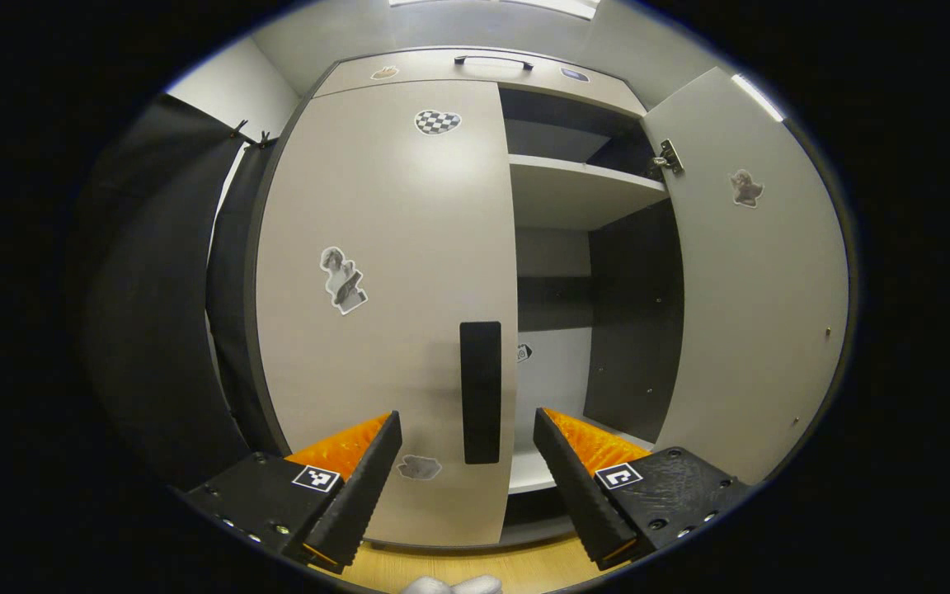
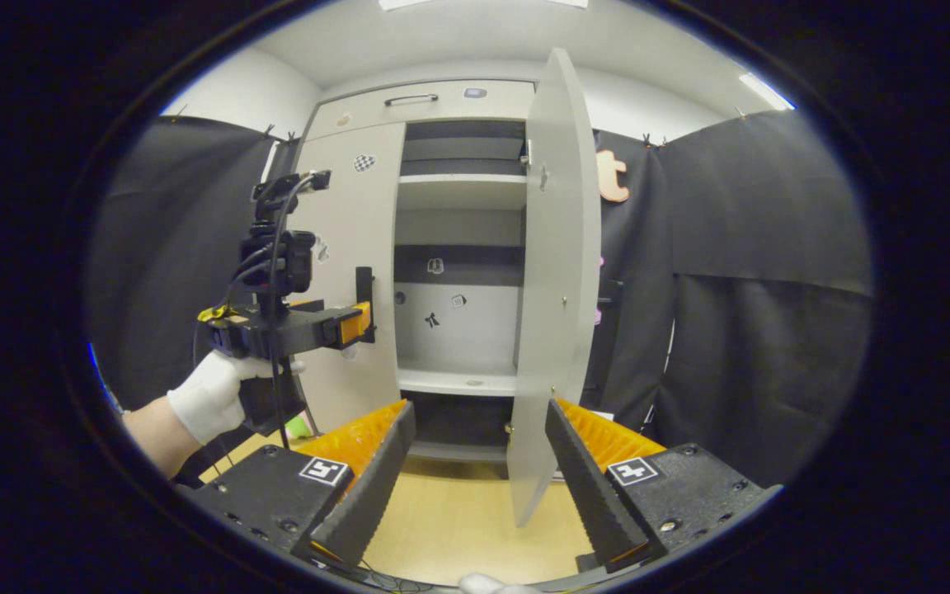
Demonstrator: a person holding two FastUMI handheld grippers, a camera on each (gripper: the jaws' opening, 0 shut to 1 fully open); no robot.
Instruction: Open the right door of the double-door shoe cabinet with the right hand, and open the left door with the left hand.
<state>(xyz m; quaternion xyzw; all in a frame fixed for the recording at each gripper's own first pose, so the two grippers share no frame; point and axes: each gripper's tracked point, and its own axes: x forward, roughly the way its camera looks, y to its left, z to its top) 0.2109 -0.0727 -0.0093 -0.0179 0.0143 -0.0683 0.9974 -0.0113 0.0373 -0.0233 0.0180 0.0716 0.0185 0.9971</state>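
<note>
While open, left gripper (image 1: pixel 467 462) frames the left door's handle (image 1: pixel 481 392).

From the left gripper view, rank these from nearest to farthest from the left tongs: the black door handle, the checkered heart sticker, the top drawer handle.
1. Black door handle, just ahead between the left tongs.
2. Checkered heart sticker, high on the left door.
3. Top drawer handle, above the doors.

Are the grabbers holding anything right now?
No. The left gripper is open, lined up with the left door's black handle but not gripping it. The right gripper is open too, near the opened right door.
</note>
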